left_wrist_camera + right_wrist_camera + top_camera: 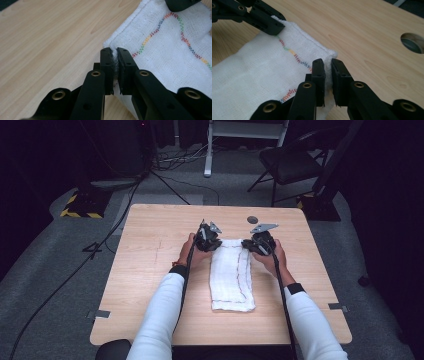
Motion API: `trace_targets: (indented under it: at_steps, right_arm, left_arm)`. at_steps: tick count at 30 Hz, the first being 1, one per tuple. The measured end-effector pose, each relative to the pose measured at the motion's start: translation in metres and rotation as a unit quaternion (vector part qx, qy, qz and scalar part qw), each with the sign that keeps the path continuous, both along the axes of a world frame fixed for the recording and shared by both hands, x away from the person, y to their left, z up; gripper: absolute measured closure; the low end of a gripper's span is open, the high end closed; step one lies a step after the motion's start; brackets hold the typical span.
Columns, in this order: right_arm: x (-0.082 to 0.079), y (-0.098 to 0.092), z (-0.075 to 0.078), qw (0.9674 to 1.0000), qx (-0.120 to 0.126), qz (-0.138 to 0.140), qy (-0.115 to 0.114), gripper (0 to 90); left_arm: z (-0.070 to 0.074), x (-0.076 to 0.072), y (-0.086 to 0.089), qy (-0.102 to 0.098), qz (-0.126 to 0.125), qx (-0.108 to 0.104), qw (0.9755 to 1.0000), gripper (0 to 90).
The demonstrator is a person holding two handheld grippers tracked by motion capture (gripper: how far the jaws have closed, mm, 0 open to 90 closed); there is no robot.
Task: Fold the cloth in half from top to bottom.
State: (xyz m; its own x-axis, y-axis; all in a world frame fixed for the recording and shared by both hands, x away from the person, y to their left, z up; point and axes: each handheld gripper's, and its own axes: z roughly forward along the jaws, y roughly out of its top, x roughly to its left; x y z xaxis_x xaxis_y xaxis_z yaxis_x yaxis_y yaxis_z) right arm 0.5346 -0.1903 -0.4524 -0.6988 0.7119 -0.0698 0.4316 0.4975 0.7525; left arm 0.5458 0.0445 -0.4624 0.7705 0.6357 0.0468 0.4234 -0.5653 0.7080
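A white folded cloth [230, 275] with multicoloured zigzag stitching lies lengthwise in the middle of the wooden table [150, 270]. My left gripper [207, 238] is at the cloth's far left corner. In the left gripper view the cloth [170, 45] is pinched at that corner between the jaws of my left gripper [115, 53], which is shut on it. My right gripper [259, 242] is at the far right corner. In the right gripper view the cloth [262, 75] has its corner clamped in my right gripper [327, 63]. Both corners are raised slightly off the wood.
A round hole [252, 219] sits in the table beyond the right gripper, seen as a hole [413, 42] in the right gripper view. A chair [290, 162] and cables [75, 270] are on the floor behind and left of the table.
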Motion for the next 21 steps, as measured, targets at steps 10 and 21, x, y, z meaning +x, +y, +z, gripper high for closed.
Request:
trace_targets:
  at_steps: [10,21]
  right_arm:
    - [-0.002,-0.002,0.026,0.9991,0.007,-0.013,-0.04,81.3]
    - [-0.016,-0.005,0.044,0.9978,0.008,0.0,-0.065,81.4]
  left_arm:
    - [0.036,0.002,-0.008,-0.038,-0.013,0.04,0.9984,83.5]
    - [0.05,-0.014,0.003,-0.05,-0.04,-0.005,0.9979,83.6]
